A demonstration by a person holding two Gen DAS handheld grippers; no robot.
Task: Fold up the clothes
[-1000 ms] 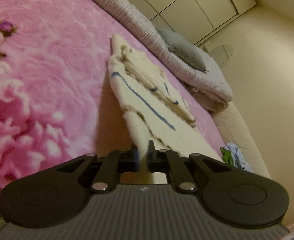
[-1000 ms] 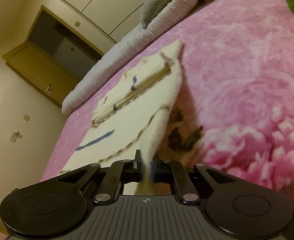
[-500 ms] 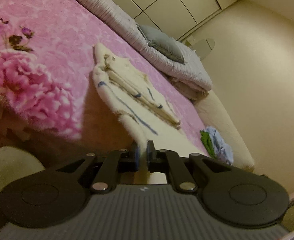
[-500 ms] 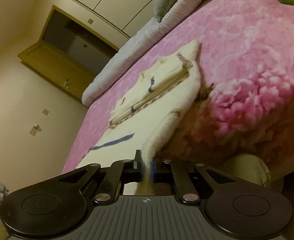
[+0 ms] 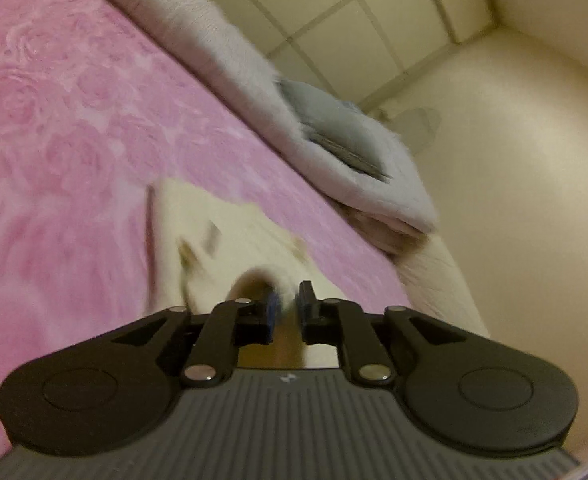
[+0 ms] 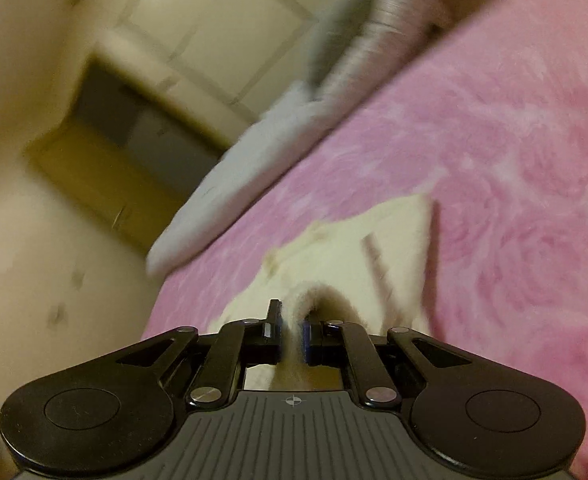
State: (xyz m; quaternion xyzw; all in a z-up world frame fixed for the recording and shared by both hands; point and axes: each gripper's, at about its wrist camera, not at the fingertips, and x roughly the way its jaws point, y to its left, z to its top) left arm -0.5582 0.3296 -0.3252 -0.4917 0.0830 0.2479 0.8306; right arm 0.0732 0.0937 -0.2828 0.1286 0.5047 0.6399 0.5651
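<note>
A cream fleece garment (image 5: pixel 214 248) with brown trim lies on the pink floral blanket (image 5: pixel 74 120). My left gripper (image 5: pixel 288 304) is shut on one edge of it, the cloth pinched between its fingers and curling over. In the right wrist view my right gripper (image 6: pixel 292 328) is shut on another edge of the same garment (image 6: pixel 353 248), which folds forward over itself on the blanket (image 6: pixel 513 160). Both views are motion-blurred.
A rolled grey-white duvet (image 5: pixel 214 52) with a grey pillow (image 5: pixel 333 136) lies along the far side of the bed. Wardrobe doors (image 5: pixel 353 12) and a cream wall stand behind. A dark wooden alcove (image 6: pixel 134 132) shows in the right wrist view.
Both grippers have swung forward and up over the bed, carrying the held edge over the garment. The bed's front edge and the floor have dropped out of view.
</note>
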